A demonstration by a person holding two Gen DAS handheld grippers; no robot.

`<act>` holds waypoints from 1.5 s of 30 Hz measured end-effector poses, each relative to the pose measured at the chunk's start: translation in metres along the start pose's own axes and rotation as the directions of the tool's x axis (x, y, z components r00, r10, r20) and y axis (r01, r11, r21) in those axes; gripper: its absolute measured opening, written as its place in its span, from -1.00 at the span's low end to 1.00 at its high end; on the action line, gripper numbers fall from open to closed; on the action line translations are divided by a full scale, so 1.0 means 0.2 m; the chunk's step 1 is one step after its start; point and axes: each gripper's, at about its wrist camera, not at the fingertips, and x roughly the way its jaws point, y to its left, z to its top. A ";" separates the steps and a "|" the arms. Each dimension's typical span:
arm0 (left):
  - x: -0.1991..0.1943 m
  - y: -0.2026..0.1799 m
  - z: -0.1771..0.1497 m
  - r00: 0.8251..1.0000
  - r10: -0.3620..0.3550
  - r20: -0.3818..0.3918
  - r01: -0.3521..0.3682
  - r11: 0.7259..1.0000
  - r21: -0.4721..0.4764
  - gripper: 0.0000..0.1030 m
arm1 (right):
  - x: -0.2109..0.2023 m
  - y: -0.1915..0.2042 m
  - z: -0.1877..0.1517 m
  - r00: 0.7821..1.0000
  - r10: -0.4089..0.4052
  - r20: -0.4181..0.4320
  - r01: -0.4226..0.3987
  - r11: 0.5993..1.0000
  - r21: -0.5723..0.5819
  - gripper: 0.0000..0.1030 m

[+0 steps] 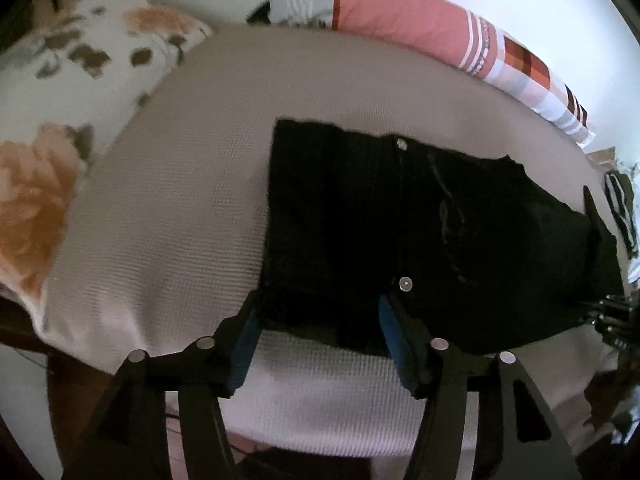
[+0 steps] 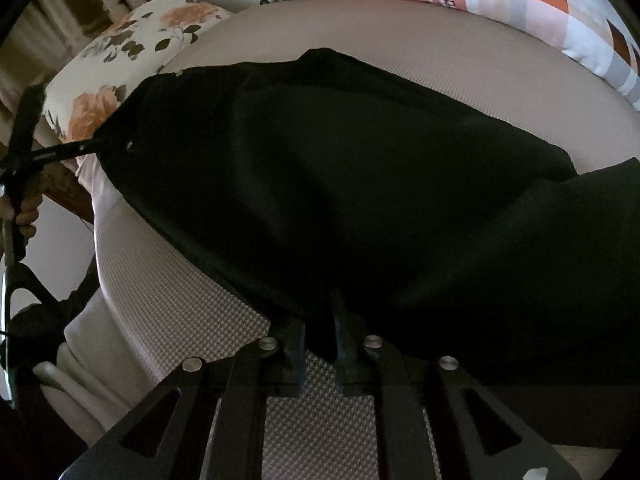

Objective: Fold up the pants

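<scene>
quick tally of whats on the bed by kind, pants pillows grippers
black pants: 1
pillows: 2, a floral pillow and a pink striped and checked pillow
grippers: 2, the left gripper, open, and the right gripper, shut on the pants' edge
total: 5, all over a beige textured bedcover

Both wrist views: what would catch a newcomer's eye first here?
The black pants dominate, spread across the pale textured bed cover, with a metal button shining near the left gripper, whose jaws stand open at the pants' near edge. In the right wrist view, the right gripper pinches a fold of the pants. A floral pillow and a pink patchwork pillow frame the bed.
</scene>
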 end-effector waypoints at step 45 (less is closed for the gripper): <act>0.32 -1.46 -0.11 0.956 -0.292 -0.036 0.264 0.798 0.541 -0.81 | -0.50 -1.03 -0.17 0.972 -0.085 0.219 -0.050 0.837 0.545 -0.22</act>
